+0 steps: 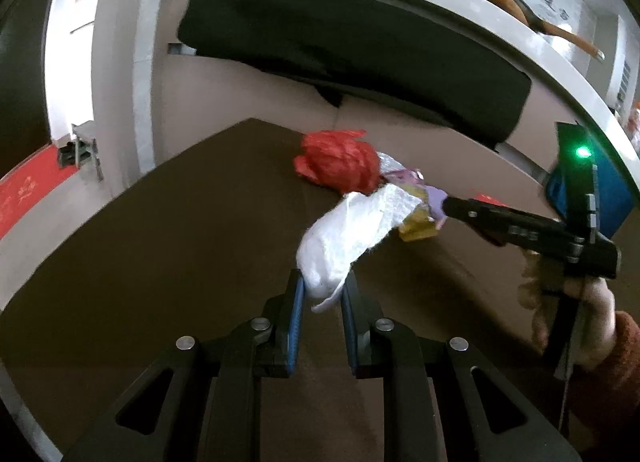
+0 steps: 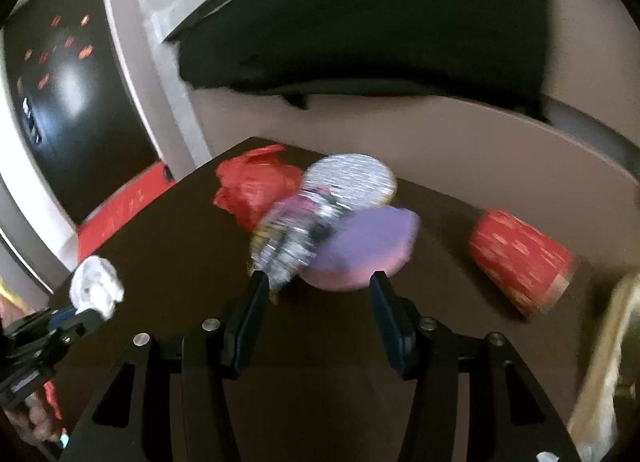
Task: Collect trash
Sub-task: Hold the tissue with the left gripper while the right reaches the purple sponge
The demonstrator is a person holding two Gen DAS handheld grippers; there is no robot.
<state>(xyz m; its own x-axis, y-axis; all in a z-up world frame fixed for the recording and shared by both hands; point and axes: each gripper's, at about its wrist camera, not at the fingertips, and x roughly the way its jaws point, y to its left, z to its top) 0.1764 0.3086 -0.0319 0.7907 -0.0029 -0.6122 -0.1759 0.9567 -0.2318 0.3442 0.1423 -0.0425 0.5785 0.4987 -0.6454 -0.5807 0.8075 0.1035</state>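
Between the blue pads of your left gripper sits a crumpled white tissue, pinched at its near end and sticking up and forward past the fingertips. From the right wrist view, that same tissue shows as a white wad at the tip of the left gripper, low on the left and raised off the dark brown table.

Just ahead of the tissue, a red plastic bag lies bunched on the table near its far edge. To the right of it, your right gripper reaches in from the side, its tip against a purple and yellow wrapper; your hand grips the handle lower right.

In front of your right gripper the jaws stand spread, and the purple wrapper, blurred, with a silvery crinkled part on its left, lies between the fingertips. The blur keeps you from telling whether the pads touch it. Behind it is a round silvery lid, with the red bag further left. Off to the right, well apart, a red paper cup lies on its side on the table.
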